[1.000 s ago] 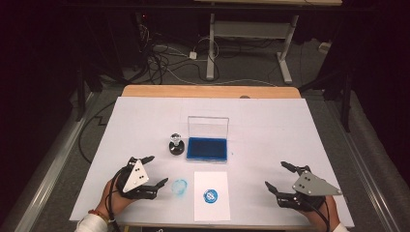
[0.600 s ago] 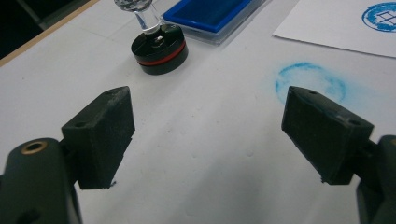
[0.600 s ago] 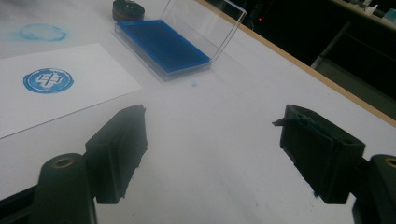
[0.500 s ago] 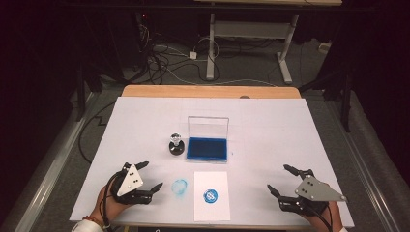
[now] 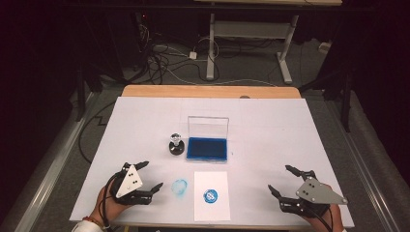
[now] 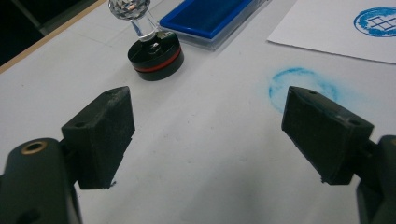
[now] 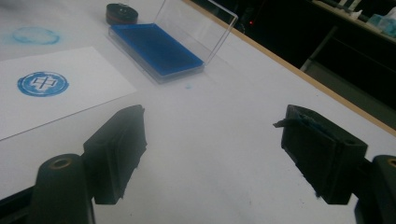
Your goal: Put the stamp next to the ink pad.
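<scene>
Both grippers rest near the table's near edge with nothing between their jaws. On the left, the left gripper (image 5: 146, 175) stands wide apart; the right gripper (image 5: 285, 181), also apart, has just been opening. A stamp (image 5: 176, 145) with a faceted clear knob stands upright, farther off and right of the left gripper, just left of the blue ink pad (image 5: 208, 148). Nearer lies a white sheet (image 5: 211, 195) bearing a round blue print, with a faint blue smudge (image 5: 180, 187) on the table beside it. From the left gripper view, the stamp's red band (image 6: 156, 66) is plain; from the right gripper view, the pad's clear lid (image 7: 196, 28) stands open.
</scene>
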The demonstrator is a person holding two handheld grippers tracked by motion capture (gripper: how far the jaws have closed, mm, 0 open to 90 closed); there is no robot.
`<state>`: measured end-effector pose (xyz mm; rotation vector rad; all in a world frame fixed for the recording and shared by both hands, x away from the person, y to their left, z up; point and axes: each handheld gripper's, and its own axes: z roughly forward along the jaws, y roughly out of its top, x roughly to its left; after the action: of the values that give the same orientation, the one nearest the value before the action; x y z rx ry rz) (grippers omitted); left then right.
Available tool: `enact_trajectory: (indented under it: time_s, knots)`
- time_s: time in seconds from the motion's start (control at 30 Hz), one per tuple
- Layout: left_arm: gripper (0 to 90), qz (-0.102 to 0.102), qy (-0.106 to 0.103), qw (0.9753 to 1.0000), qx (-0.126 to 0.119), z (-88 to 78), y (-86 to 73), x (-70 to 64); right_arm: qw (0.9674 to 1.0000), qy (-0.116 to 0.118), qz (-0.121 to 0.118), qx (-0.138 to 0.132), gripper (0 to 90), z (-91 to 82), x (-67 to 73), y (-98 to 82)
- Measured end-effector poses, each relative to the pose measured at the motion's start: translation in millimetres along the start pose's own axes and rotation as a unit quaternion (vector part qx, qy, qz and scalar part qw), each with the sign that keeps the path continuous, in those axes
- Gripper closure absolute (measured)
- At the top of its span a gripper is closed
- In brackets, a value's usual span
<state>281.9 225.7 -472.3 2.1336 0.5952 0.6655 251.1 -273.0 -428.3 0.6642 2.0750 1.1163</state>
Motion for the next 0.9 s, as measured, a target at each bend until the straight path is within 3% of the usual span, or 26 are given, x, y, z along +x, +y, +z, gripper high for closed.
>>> enact_trajectory:
  time_s: [0.2, 0.9]
  knots:
    - [16.5, 0.0, -0.004, 1.0, -0.003, -1.0, 0.5, 0.3, 0.9998, -0.021, 0.003, 0.001, 19.2, 1.0, -1.2, -1.4]
    - [16.5, -0.009, -0.005, 0.9999, 0.001, -1.6, 0.9, 0.1, 0.9999, -0.012, 0.01, 0.0, 19.3, 5.6, -4.7, -2.9]
